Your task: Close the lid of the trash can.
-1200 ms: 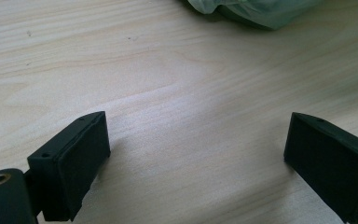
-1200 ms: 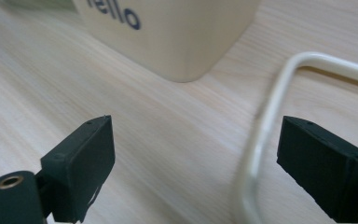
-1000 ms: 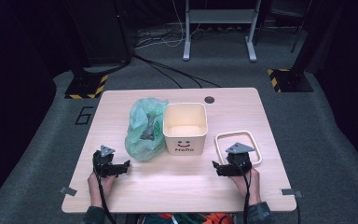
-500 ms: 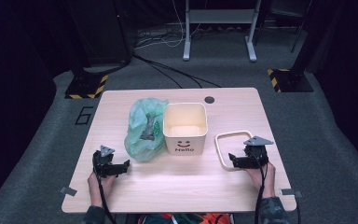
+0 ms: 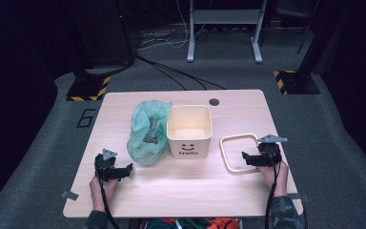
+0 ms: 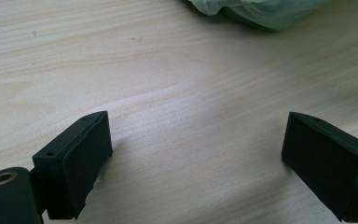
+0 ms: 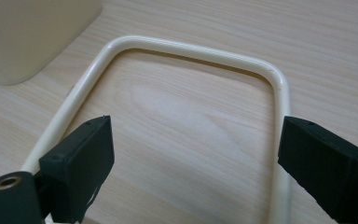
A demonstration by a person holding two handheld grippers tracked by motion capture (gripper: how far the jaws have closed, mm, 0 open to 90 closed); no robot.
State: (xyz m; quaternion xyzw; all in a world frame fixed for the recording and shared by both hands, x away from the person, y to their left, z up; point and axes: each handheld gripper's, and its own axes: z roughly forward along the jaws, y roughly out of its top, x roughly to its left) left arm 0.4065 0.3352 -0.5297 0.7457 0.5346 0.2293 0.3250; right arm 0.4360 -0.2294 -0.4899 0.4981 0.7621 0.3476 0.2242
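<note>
Grippers: two; frame (image 5: pixel 240 152): one.

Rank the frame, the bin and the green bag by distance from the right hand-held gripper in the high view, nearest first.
From the right hand-held gripper:
1. Cream frame, flat on the table right at its jaws.
2. Cream bin, mid-table.
3. Green bag, beyond the bin, left side.

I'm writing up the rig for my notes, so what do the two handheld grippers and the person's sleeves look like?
Both are black. The left gripper and the right gripper each carry a grey three-cornered plate on top and trail a dark cable back along the forearm. Each has two blocky black jaws with flat pads and small screw holes. A camouflage-patterned sleeve shows at the right wrist.
</note>
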